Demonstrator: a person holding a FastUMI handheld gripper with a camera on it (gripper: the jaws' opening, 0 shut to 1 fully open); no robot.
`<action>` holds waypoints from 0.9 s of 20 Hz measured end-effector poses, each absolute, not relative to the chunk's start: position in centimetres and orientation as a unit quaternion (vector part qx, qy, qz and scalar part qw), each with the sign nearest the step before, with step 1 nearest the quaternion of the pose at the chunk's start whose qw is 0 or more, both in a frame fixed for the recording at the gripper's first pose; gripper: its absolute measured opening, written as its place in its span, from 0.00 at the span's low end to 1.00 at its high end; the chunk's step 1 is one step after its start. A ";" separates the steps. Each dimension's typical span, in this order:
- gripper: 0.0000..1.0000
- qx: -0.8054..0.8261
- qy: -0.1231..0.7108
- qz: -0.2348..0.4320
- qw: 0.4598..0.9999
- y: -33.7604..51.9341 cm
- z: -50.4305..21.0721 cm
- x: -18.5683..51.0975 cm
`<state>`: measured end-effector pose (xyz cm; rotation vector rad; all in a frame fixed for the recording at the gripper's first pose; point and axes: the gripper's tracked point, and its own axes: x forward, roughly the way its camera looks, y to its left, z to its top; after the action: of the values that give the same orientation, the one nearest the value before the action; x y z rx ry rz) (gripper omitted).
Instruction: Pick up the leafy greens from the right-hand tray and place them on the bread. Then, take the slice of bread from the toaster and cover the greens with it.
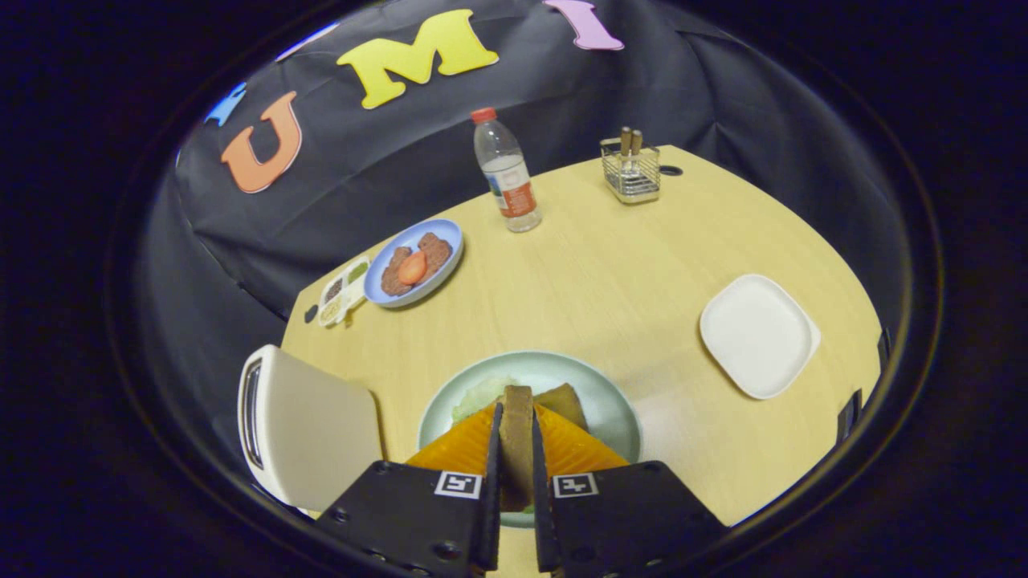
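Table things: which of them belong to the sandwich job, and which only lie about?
Job: bread slice held edge-up between the gripper fingers; green plate with greens and bread; toaster; white tray.

Lying about: bottle; blue plate of food; seasoning tray; wire holder.

The gripper [516, 449] clamps an upright bread slice [516, 433] between both fingers, over a green plate [610, 401] holding greens [480, 395] and another slice [562, 401]. A toaster [309, 425] stands beside it on the counter [602, 273].
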<state>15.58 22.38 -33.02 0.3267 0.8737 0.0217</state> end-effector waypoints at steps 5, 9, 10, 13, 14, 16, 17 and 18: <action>0.34 0.125 0.431 0.023 0.894 21.3 -35.0 16.0; 0.42 0.097 0.441 0.040 0.892 21.0 -35.4 16.1; 0.45 0.086 0.445 0.042 0.890 20.8 -35.6 15.9; 0.53 0.060 0.452 0.054 0.888 20.3 -35.7 15.7; 0.56 0.049 0.453 0.061 0.888 20.1 -35.7 15.6; 0.56 0.022 0.448 0.073 0.891 19.6 -35.2 15.4; 0.55 0.010 0.441 0.085 0.894 19.6 -34.8 15.2; 0.55 -0.001 0.432 0.094 0.897 19.4 -34.2 15.1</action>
<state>15.10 19.41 -34.21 -0.0016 0.8939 0.1940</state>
